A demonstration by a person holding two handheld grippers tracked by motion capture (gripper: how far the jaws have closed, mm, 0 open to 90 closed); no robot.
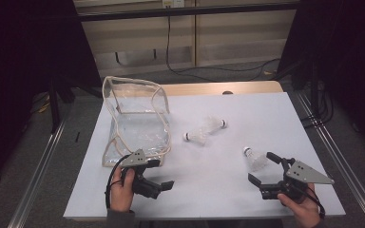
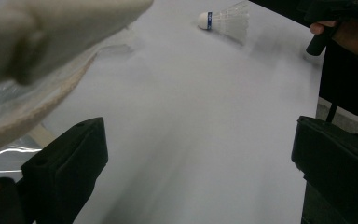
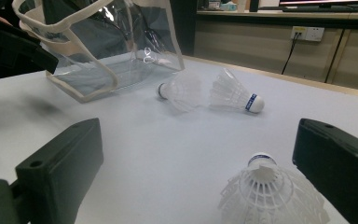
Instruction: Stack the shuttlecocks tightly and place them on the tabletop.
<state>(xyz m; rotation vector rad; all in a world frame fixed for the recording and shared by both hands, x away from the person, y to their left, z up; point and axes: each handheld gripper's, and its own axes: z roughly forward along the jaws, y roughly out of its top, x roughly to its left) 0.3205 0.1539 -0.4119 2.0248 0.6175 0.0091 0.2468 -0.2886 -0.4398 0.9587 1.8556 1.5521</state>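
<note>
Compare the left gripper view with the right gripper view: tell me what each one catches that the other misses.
Left gripper view alone: the other hand holding its gripper, top right. Right gripper view alone: two shuttlecocks lying together, with wall sockets behind. Both: the clear bag, the white table top, the nearest shuttlecock, seen farther off in the left gripper view, and open black jaws.

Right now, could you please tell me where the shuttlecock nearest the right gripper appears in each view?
High view: the nearest shuttlecock lies lower right on the white table, just ahead of the open right gripper.
Left gripper view: it lies at the top, right of centre, cork pointing left.
Right gripper view: it lies at the bottom, between the jaws, nearer the right one.
Shared landmark: the clear bag, beside the left gripper.
</note>
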